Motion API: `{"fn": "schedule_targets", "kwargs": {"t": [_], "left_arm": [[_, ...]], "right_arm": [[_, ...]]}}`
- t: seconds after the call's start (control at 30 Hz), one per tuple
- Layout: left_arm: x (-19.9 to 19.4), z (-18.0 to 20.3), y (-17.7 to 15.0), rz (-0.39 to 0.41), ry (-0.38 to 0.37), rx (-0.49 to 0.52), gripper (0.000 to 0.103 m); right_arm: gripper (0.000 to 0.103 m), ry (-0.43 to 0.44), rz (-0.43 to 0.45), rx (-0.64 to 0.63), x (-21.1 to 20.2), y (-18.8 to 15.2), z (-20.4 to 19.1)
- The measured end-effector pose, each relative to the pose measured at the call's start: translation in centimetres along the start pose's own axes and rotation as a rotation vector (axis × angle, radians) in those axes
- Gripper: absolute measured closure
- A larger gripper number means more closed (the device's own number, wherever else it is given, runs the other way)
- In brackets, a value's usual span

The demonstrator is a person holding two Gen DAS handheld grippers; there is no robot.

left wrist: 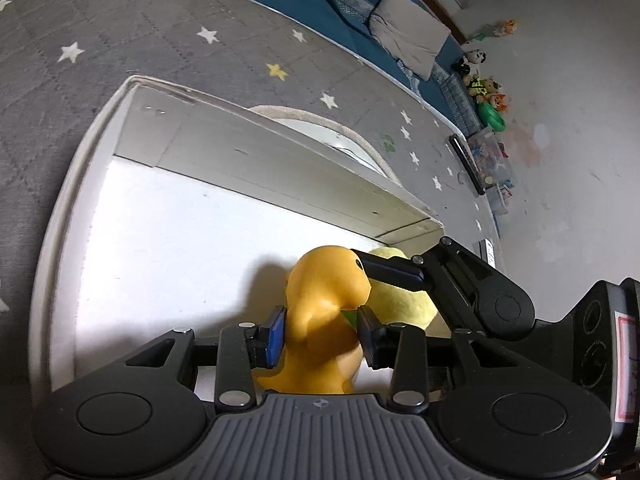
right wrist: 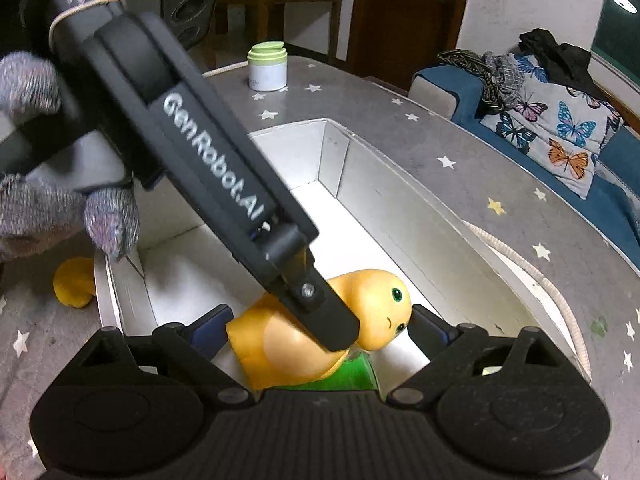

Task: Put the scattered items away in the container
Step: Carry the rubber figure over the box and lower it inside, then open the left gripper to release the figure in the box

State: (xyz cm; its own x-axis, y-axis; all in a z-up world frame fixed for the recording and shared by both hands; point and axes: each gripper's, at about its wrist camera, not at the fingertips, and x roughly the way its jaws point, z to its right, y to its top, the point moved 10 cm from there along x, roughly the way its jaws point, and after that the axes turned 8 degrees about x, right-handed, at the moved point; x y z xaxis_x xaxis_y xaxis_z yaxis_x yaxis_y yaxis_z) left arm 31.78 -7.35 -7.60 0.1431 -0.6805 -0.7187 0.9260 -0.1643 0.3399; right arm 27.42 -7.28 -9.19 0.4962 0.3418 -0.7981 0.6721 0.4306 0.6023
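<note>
Likely soft, light orange turtle toy (left wrist: 320, 320), apparently pinched mid-body by left tool (left wrist: 320, 334) inside white box (left wrist: 256, 184); right tool (right wrist: 320, 324) spread.

Smooth, slightly glossy rubbery orange toy (left wrist: 324, 320), matt white cardboard-looking container (left wrist: 56, 240), matt black plastic left gripper (left wrist: 320, 332) with blue pads (left wrist: 276, 336), fuzzy yellow plush (left wrist: 404, 300), grey star-printed cloth-like mat (left wrist: 120, 40), knit glove (right wrist: 40, 200).
</note>
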Motion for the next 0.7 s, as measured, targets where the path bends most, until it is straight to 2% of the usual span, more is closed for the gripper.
{"fn": "schedule_targets", "kwargs": {"t": [0.43, 0.7], "left_arm": [[-1.9, -2.0, 0.0, 0.051, 0.043, -0.047, 0.063], [-4.0, -1.1, -1.1, 0.116, 0.075, -0.010, 0.064]], "right_arm": [[0.008, 0.009, -0.048, 0.018, 0.5, -0.4, 0.8], [0.007, -0.001, -0.047, 0.032, 0.2, -0.8, 1.4]]}}
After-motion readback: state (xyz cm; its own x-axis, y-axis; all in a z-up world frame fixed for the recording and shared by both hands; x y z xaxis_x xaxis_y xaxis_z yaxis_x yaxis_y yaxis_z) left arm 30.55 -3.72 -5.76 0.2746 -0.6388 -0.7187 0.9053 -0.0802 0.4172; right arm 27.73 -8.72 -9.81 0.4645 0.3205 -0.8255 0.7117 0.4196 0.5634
